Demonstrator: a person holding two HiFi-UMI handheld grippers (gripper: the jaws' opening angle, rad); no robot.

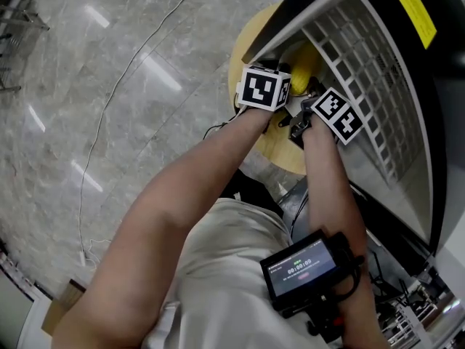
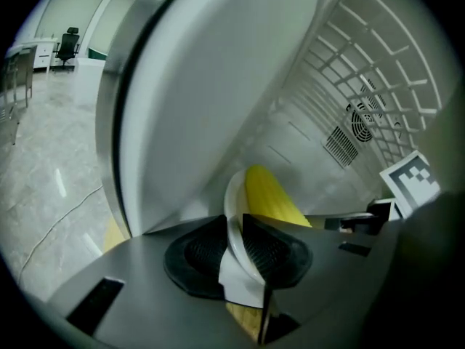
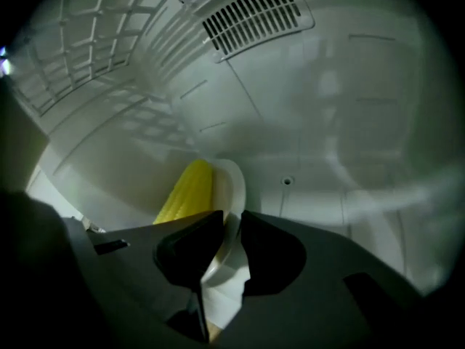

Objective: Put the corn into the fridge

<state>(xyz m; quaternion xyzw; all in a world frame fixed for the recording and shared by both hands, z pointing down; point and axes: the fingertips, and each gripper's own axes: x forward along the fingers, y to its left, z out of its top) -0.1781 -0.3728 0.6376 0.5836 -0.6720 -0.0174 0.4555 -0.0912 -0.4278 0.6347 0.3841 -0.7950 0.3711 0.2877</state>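
A yellow corn cob lies on a small white plate, and both grippers hold that plate by its rim. My left gripper is shut on one edge of the plate. On the opposite edge my right gripper is shut on the plate, with the corn just to the left of its jaws. From the head view, the left gripper and right gripper sit side by side at the fridge's mouth, and the corn shows between them inside the white fridge.
A white wire shelf runs above the plate inside the fridge, and a fan vent is on the back wall. A round yellow table stands under the grippers. A thin cable crosses the marble floor at the left.
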